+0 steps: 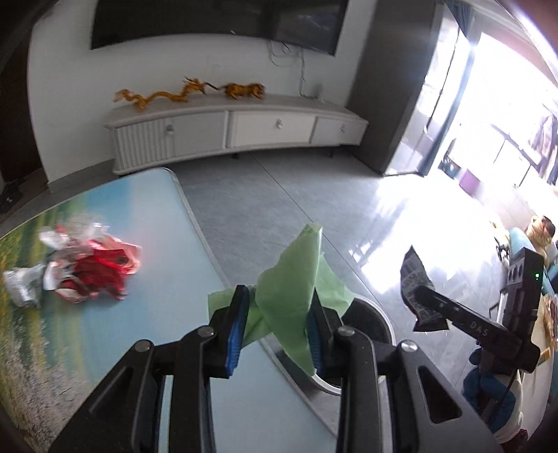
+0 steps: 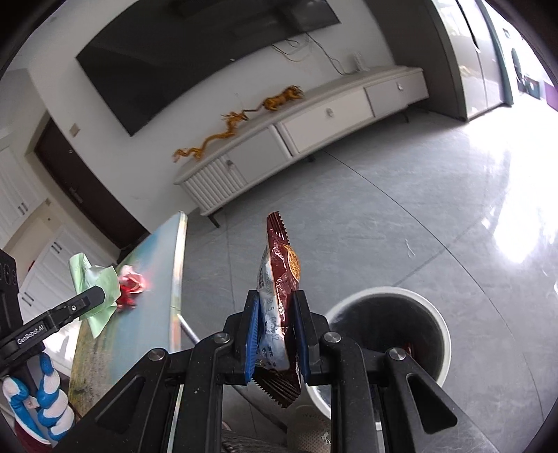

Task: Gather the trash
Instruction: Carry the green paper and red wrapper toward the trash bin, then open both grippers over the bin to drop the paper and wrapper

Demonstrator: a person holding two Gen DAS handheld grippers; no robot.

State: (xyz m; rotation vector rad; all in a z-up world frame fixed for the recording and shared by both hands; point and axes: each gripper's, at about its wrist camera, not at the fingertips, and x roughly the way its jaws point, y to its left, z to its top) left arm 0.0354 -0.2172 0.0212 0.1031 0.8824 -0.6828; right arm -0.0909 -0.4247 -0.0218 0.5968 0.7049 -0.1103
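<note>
Green paper (image 1: pixel 289 278) pinched between closed left gripper (image 1: pixel 277 327) jaws, held over table (image 1: pixel 167 223) edge; maroon snack wrapper (image 2: pixel 279 278) clamped upright in right gripper (image 2: pixel 277 334), bin (image 2: pixel 432 313) at 3 o'clock, likely for dropping; red wrappers (image 1: pixel 94 271) left at 9 o'clock.

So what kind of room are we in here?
Most likely a home living room: a wall-mounted TV above a long white media cabinet with golden dragon figurines, plus a tiled floor.
</note>
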